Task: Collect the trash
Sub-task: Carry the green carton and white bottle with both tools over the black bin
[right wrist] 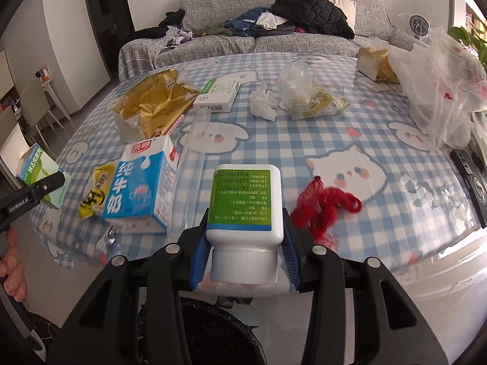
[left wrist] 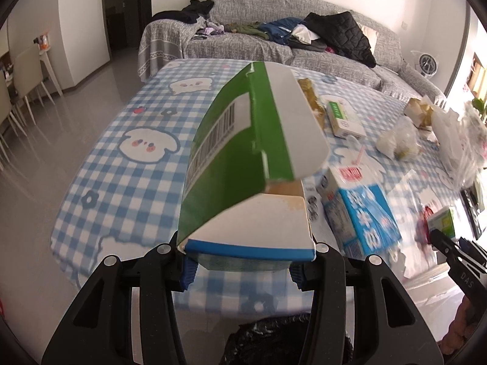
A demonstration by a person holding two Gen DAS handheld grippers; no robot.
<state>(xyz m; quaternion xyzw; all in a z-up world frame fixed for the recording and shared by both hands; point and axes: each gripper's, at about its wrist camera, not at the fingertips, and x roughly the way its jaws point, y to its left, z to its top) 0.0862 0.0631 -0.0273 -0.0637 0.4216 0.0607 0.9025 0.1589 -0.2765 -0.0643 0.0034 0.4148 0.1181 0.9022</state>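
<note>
My left gripper (left wrist: 243, 266) is shut on an open green and white carton box (left wrist: 243, 158), held above the near table edge; it also shows in the right wrist view (right wrist: 39, 170). My right gripper (right wrist: 245, 252) is shut on a white pill bottle with a green label (right wrist: 243, 200), cap toward me, also seen in the left wrist view (left wrist: 443, 222). A black-lined trash bin (right wrist: 207, 331) sits below both grippers, also in the left wrist view (left wrist: 274, 343). A blue milk carton (right wrist: 140, 188), a gold wrapper (right wrist: 155, 103), crumpled tissue (right wrist: 263, 103) and a red net (right wrist: 325, 206) lie on the table.
The checked tablecloth table (right wrist: 274, 140) also holds a white medicine box (right wrist: 217, 94), a clear bag with packets (right wrist: 304, 94), a tissue box (right wrist: 374, 64), large plastic bags (right wrist: 438, 85) and a black remote (right wrist: 471, 179). A grey sofa (right wrist: 274, 36) with clothes stands behind.
</note>
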